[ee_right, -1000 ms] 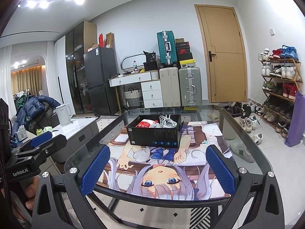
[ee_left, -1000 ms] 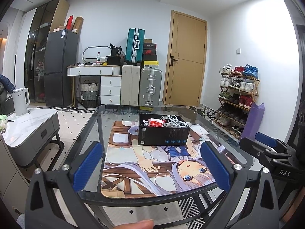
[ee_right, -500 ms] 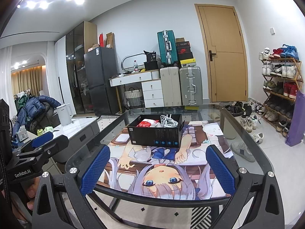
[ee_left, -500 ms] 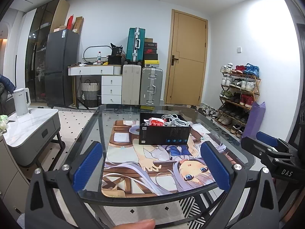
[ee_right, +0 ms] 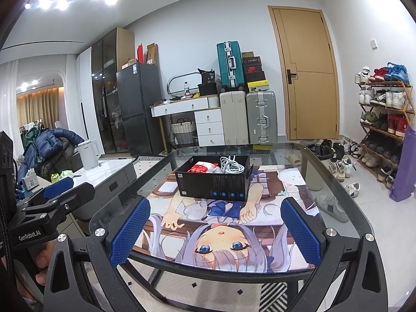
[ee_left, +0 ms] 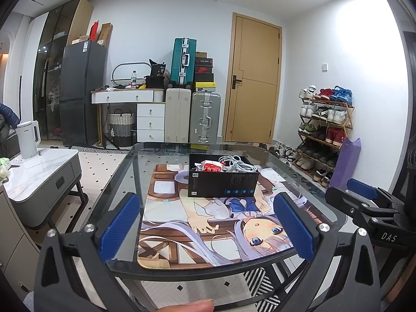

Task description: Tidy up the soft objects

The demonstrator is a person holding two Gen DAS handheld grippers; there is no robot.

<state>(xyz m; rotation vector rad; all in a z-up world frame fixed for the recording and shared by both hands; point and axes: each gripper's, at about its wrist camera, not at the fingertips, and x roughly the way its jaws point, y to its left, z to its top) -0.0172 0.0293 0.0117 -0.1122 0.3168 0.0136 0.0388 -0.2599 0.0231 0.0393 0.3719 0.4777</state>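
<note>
both grippers, left point(ee_left: 205, 226) and right point(ee_right: 215, 227), wide and empty; approach black box point(ee_left: 223, 182) from above, pinch cable coil point(ee_left: 238, 166) mid-bundle, not a single loop.

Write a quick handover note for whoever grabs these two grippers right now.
Left gripper: open, empty, held short of the glass table.
Right gripper: open, empty, beside it.
Black box stands on the printed mat, apart from both grippers; inside it lie a red-and-white packet and a coiled grey cable.
Done: nothing gripped yet.
Left: probably reach into the box and sort the soft items.
</note>
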